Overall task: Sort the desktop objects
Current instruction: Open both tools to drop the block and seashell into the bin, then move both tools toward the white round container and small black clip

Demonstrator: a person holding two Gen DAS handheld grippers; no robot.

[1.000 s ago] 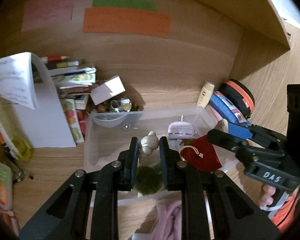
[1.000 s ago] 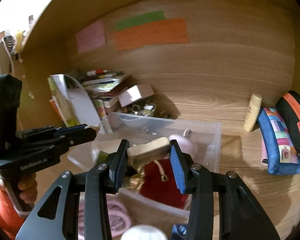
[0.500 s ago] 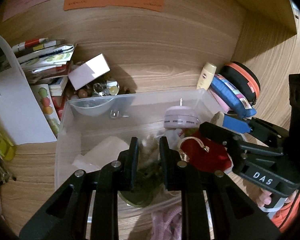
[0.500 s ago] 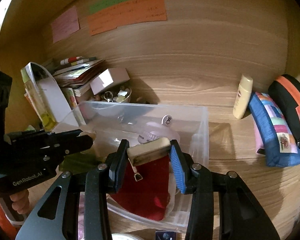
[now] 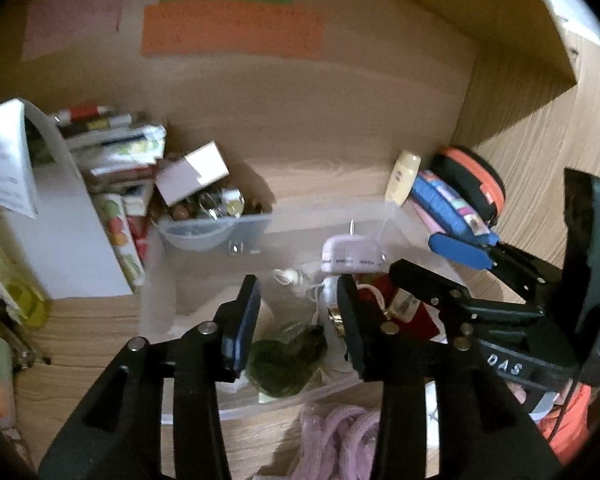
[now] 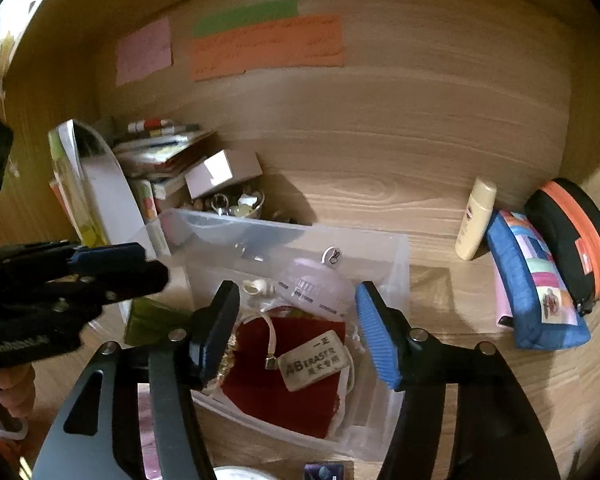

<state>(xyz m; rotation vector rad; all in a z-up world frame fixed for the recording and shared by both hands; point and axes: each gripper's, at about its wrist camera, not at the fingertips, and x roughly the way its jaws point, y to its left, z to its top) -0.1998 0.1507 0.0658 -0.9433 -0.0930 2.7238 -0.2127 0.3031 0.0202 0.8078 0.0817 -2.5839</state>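
Over the clear box (image 6: 396,256), both grippers' jaws are opening with nothing held; the eraser (image 6: 314,360) lies on the red pouch (image 6: 296,396). Lift both grippers straight up so nothing gets bumped.

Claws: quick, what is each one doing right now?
Left claw: opening, holding nothing, over the bin.
Right claw: opening, eraser dropped on the red pouch.
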